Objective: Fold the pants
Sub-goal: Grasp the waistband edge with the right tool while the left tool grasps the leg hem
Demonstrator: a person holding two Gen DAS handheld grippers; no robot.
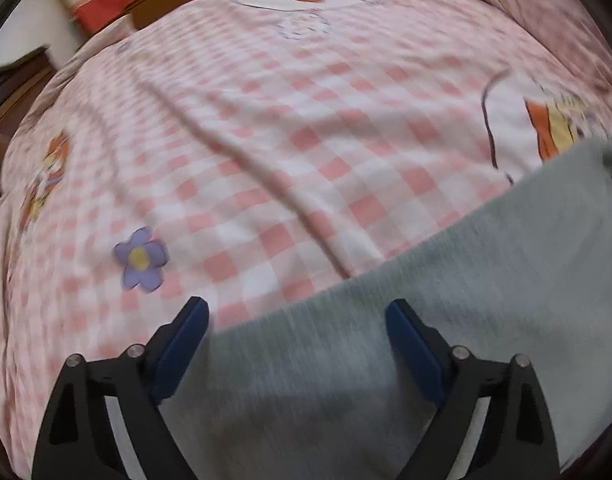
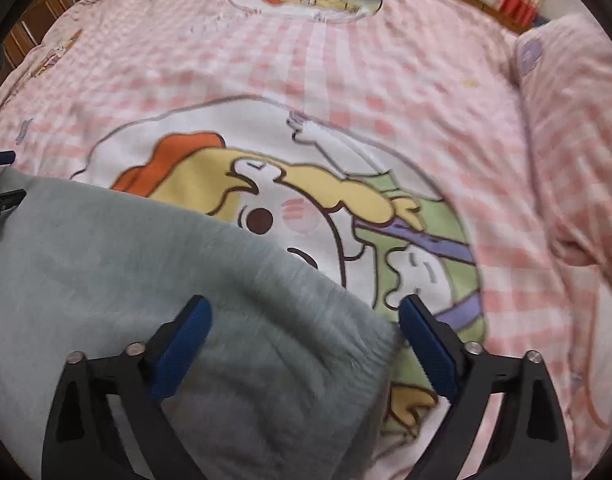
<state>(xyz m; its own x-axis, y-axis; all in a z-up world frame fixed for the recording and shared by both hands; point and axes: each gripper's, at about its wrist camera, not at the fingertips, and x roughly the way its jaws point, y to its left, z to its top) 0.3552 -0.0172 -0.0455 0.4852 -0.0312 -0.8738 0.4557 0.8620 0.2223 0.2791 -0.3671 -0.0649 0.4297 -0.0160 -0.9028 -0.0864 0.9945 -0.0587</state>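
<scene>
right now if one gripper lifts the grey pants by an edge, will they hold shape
Probably not: the pants lie soft and rumpled on the bedspread, so they would likely droop. The fuzzy knit looks grippy and probably light.

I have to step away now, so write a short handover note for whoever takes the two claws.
Left claw: open, over the far edge of the grey pants, gripping nothing.
Right claw: open, over the pants' other end, also empty.
The pants lie spread on the pink checked bedspread, partly over its cartoon print.
Done: whether any fold has been made cannot be told.
Left: grip the edge and fold.
</scene>
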